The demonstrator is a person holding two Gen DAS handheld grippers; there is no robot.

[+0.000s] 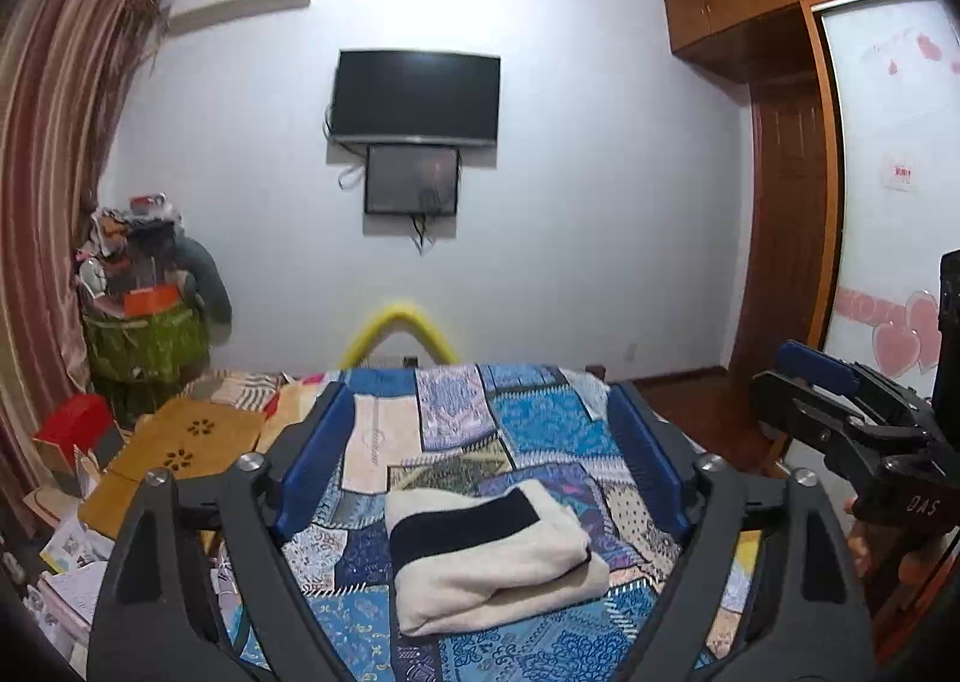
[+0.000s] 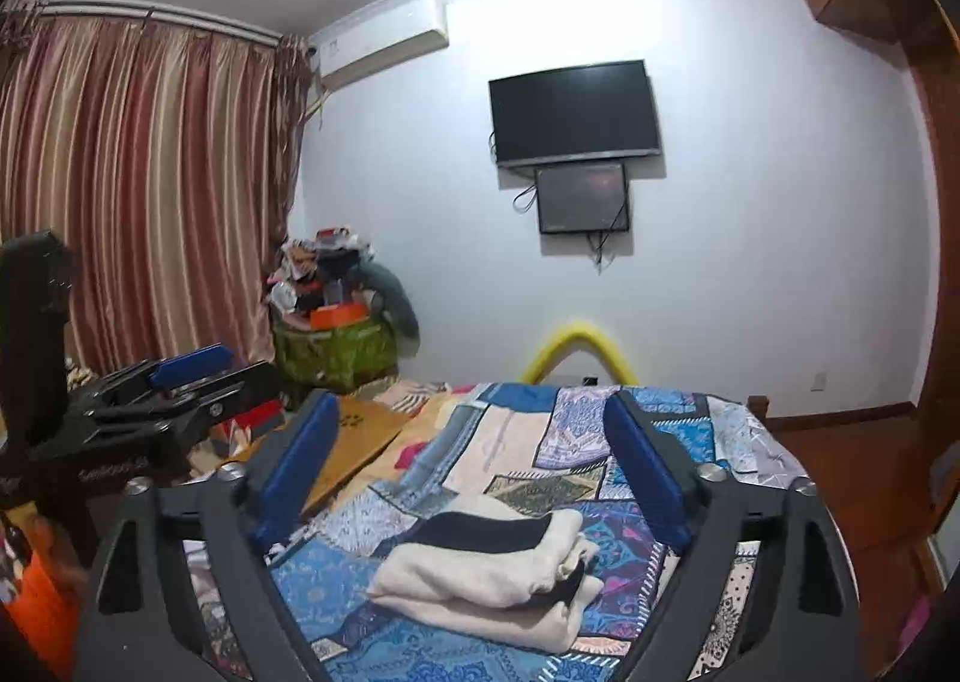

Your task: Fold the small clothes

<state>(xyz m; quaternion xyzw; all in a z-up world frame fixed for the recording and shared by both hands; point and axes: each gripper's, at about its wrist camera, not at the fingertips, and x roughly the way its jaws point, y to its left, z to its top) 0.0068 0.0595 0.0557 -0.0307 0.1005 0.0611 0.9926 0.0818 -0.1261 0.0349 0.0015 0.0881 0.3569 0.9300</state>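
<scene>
A cream garment with a black band lies folded in a thick bundle on the blue patchwork bedspread. My left gripper hangs above and behind it, open, its blue pads wide apart with nothing between them. In the right wrist view the same folded garment rests on the bedspread below my right gripper, which is also open and empty. Each gripper shows in the other's view: the right gripper at the right edge, the left gripper at the left.
The foot of the bed faces a white wall with a mounted television. A yellow padded arch stands beyond the bed. Clutter, a green basket and a yellow stool fill the left side. A wooden wardrobe stands right.
</scene>
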